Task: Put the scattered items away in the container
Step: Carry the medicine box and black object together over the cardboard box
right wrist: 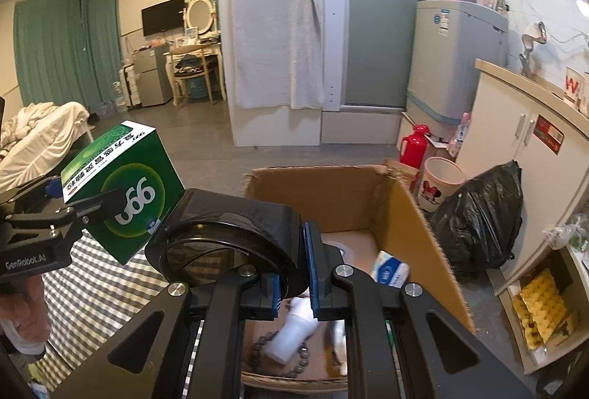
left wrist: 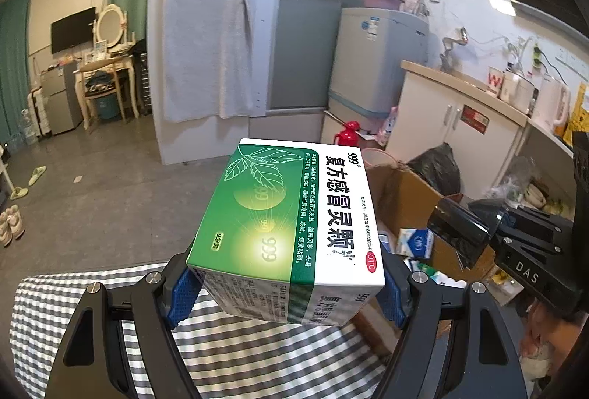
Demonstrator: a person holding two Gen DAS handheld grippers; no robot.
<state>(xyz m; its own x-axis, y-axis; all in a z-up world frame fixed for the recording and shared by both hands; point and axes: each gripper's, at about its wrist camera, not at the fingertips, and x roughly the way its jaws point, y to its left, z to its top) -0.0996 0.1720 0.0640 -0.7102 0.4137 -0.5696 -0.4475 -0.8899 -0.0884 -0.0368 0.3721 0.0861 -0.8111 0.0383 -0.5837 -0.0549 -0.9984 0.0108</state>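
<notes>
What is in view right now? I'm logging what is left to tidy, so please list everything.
medicine box: one, green and white, between the left gripper's pads, above the striped cloth
black round object: one, glossy, clamped in the right gripper over the cardboard box
cardboard box: one, brown, open, on the floor
items in the box: white cup, bead string, blue-white packet
striped cloth: one, grey and white, below the left gripper
bin bag: one, black, beside the box
thermos: one, red, on the floor behind the box
left gripper: black, blue pads
right gripper: black, blue pads
</notes>
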